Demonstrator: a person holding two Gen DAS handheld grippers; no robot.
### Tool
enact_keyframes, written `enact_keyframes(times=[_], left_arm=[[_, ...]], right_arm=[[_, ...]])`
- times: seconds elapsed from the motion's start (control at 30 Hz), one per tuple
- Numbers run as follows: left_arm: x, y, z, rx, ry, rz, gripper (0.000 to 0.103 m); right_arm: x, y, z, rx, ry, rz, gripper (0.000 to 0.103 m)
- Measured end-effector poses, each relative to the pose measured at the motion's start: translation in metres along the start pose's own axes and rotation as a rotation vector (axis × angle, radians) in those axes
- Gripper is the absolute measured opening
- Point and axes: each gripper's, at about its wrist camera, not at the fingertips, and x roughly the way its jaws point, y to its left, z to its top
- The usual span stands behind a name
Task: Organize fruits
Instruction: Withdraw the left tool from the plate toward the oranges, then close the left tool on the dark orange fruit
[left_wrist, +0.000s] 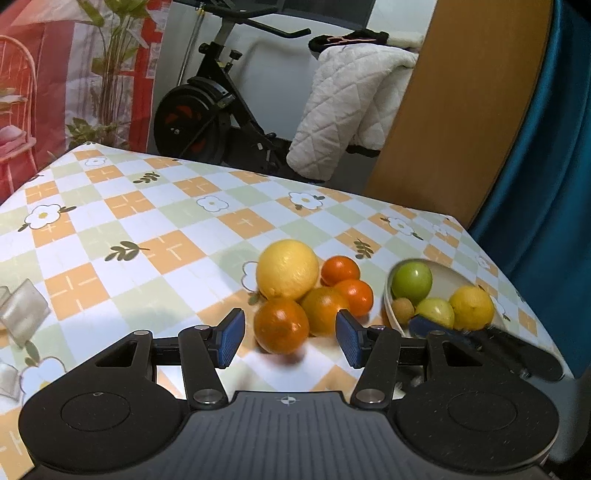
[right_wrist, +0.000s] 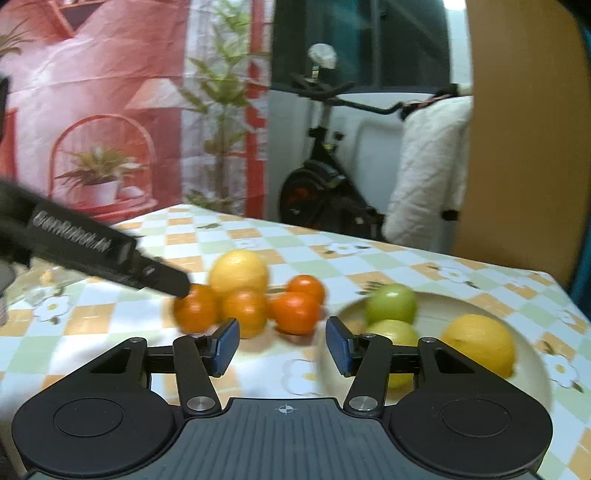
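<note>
1. Your left gripper (left_wrist: 291, 335) stands part open around the nearest orange (left_wrist: 281, 325), pads not yet touching it.
2. Your right gripper (right_wrist: 282, 341) is part open and empty, beside the plate (right_wrist: 532, 363).
3. The orange looks firm, round and prone to rolling; take it across its widest middle.

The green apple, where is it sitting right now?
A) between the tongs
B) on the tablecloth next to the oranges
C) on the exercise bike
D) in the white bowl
D: the green apple lies inside the white bowl, beside a yellow lemon, while the oranges sit out on the tablecloth.
</note>
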Motion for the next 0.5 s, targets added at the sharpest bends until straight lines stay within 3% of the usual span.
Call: enact_keyframes(times=[0.23,0.5], left_arm=[[0.012,0.009,0.011,-0.005,0.025,-0.034,0.057],[0.034,0.009,0.012,0.031,0.053,-0.046,0.057]], right_arm=[[0.022,0.027,0.011,-0.019,0.060,0.093,0.042],[0.029,0.026,0.012,0.013,0.083,0.093,0.041]])
